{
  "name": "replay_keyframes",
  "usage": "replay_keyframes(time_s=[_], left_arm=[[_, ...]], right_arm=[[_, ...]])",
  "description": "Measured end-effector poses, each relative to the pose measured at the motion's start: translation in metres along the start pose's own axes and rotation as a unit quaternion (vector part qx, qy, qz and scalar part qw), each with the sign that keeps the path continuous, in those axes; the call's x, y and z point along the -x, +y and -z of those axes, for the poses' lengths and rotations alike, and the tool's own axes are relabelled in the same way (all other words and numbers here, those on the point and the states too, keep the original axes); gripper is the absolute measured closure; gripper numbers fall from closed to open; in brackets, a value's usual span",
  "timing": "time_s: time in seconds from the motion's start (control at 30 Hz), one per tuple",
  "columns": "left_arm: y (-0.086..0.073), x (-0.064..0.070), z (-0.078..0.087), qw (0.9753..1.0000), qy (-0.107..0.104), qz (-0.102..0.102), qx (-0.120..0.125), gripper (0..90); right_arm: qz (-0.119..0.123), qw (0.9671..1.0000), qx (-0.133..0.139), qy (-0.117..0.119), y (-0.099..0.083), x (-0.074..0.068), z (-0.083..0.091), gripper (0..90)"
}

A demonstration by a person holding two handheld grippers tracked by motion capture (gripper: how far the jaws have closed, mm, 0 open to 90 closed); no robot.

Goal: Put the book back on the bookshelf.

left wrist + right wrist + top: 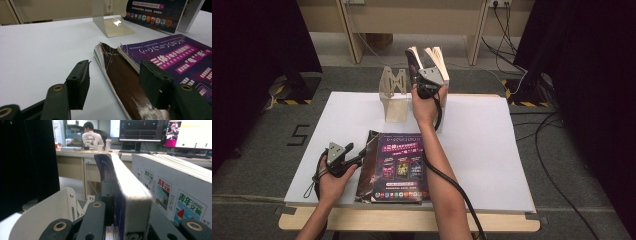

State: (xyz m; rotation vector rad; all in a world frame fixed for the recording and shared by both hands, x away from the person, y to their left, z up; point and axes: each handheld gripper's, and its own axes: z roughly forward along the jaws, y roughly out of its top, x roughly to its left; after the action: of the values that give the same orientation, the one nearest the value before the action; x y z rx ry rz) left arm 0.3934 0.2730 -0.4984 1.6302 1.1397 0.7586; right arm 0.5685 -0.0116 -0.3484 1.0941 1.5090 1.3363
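2 magazines lie stacked flat at the near edge of the white table: purple magazine on top, a dark-covered magazine under it, curled corner sticking out left. Left gripper rests on the table just beside that stack, jaws released, straddling the lower one's edge, nothing gripped. Farther back, right gripper is clenched on an upright blue-covered book, held on edge between the metal bookend and a standing magazine to its right. My read: shelving is partway done, 1 item standing, 1 being slotted in, 2 flat ones left. Gap between bookend and standing magazine looks tight, so the book's cover could catch on entry. Open table left and right of the stack, plenty of room. Stack sits near the front edge, so a careless pull could slide it off.
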Motion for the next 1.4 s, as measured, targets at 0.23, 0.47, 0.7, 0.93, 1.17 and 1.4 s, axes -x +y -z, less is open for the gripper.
replay_keyframes(time_s=[0.23, 0.47, 0.7, 0.93, 1.17, 1.4], left_arm=[[0.0, 0.0, 0.0, 1.0, 0.001, -0.002, 0.0, 41.4], [0.0, 0.0, 0.0, 1.0, 0.001, -0.002, 0.0, 41.5], [0.0, 0.0, 0.0, 1.0, 0.001, -0.002, 0.002, 41.5], [0.0, 0.001, 0.0, 1.0, 0.0, -0.003, -0.001, 41.5], [0.0, 0.001, 0.0, 1.0, 0.0, -0.002, 0.001, 41.5], [0.0, 0.001, 0.0, 1.0, 0.0, -0.006, -0.003, 41.5]], right_arm=[[0.008, 0.9999, -0.011, 0.001, -0.001, 0.002, 0.005, 77.2], [0.006, 0.9998, -0.021, -0.003, 0.001, 0.002, 0.01, 70.4], [0.011, 0.9993, -0.036, -0.005, -0.004, 0.001, 0.012, 67.3], [0.01, 0.9992, -0.039, -0.001, 0.004, 0.0, 0.012, 67.5], [0.013, 0.9981, -0.056, 0.018, 0.012, -0.001, 0.008, 69.1], [0.028, 0.996, -0.078, 0.034, 0.018, 0.002, 0.002, 82.9]])
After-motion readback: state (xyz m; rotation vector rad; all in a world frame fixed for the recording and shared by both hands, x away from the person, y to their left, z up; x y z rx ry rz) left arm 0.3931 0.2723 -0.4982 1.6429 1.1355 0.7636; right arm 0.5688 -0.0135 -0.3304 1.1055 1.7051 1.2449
